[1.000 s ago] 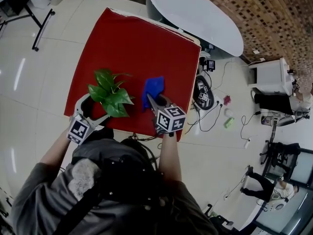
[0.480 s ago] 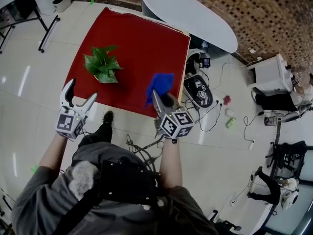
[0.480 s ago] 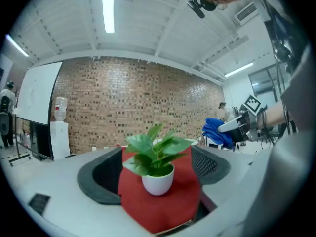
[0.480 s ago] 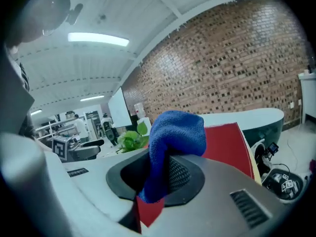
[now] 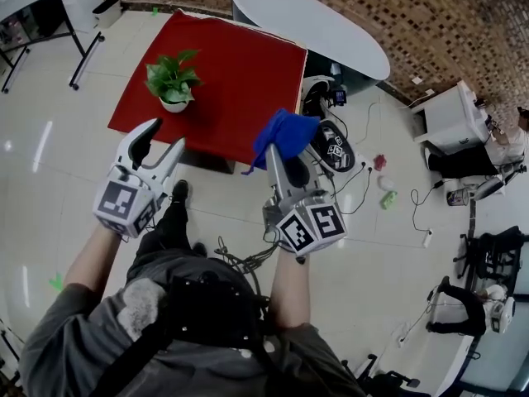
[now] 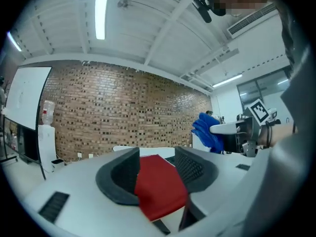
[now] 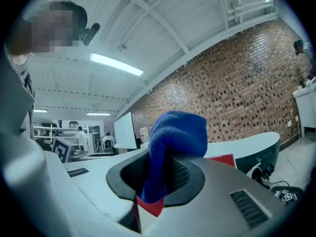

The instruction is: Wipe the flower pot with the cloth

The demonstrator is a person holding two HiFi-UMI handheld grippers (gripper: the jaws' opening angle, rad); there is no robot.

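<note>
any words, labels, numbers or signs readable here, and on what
No readable words or numbers anywhere.
Left claw (jaws have just been closing, nothing between them), cube: black-and-white square pattern, no letters.
Right claw, cube: same kind of patterns, no letters.
Black device on the floor: marker patches, too small to read.

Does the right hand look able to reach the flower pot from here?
Probably not without stepping in: the right tongs, shut on the cloth, hang by the red table's near corner; the flower pot stands across it. Nothing blocks the way.
</note>
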